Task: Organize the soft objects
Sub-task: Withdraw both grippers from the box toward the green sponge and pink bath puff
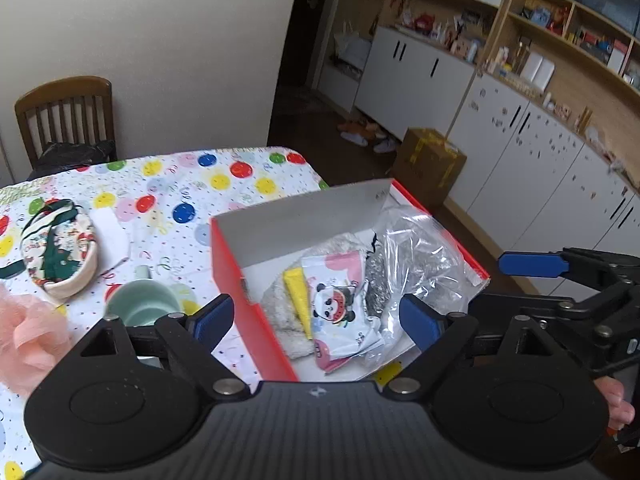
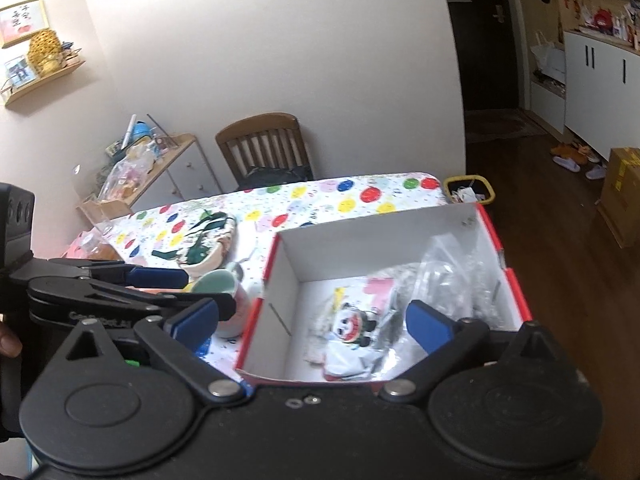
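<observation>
Box: red card outside, white inside, the box (image 1: 256, 312) sits at the worktop's near corner with its lid flap up, so you can drop things in from above.
Contents: a panda pack (image 1: 340, 312), a yellow strip (image 1: 298, 300), a grey fluffy cloth (image 1: 280, 320) and a clear bag (image 1: 424, 248) lie piled on its floor; these soft things look already sorted.
Left to sort: a printed pouch (image 1: 60, 248) and a pink puff (image 1: 28, 332) rest on the worktop (image 1: 168, 184), well apart from the box.
Your left gripper (image 1: 316, 320): jaws released wide, nothing between them, hanging over the box's near wall.
Your right gripper (image 2: 312, 328): jaws spread just as wide and empty, above the box.
Mug: a green mug (image 1: 140, 304) stands just beside the box; it is hard, so probably leave it.
Left view only: the puff, the yellow strip, your hand (image 1: 616, 400).
Right view only: a yellow bin (image 2: 472, 190) past the worktop's far corner, and a wall shelf (image 2: 44, 76).
</observation>
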{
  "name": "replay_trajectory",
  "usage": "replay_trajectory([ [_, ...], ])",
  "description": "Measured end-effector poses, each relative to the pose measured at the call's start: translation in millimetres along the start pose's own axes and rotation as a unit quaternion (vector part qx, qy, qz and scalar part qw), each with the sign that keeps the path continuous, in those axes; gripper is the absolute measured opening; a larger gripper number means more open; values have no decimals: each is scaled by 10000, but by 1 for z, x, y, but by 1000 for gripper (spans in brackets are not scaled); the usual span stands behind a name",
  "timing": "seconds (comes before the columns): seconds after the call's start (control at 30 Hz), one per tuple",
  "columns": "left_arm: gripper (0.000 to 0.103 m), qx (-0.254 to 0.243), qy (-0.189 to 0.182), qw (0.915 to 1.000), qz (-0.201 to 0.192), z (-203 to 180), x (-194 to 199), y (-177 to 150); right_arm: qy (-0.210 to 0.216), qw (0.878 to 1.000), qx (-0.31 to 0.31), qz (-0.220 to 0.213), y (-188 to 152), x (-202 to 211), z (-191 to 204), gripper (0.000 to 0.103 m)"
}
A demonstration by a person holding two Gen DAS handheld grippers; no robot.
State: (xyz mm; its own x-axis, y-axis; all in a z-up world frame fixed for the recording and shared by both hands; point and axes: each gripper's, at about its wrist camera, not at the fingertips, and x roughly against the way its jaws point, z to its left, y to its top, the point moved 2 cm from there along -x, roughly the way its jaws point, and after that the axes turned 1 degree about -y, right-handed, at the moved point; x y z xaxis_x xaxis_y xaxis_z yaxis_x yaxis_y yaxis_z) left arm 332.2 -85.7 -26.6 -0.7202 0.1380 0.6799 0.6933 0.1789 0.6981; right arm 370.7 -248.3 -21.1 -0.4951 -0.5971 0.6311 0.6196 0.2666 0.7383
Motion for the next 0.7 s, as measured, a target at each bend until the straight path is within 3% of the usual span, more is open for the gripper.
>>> replay_trajectory([
  [0.13,92,94,-20,9998,-147,20,18,-8,60,9999,108,20,0,-5,19,101],
  [0.2,102,123,28,9997,-221,31,27,-12,103,9998,154,36,0,-8,28,101],
  [0.3,103,159,52,9992,-368,50,43,-18,142,9996,224,63,0,-13,43,101],
  [0.7,103,301,908,9938,-564,163,104,-53,226,9987,423,172,2,-37,103,101],
])
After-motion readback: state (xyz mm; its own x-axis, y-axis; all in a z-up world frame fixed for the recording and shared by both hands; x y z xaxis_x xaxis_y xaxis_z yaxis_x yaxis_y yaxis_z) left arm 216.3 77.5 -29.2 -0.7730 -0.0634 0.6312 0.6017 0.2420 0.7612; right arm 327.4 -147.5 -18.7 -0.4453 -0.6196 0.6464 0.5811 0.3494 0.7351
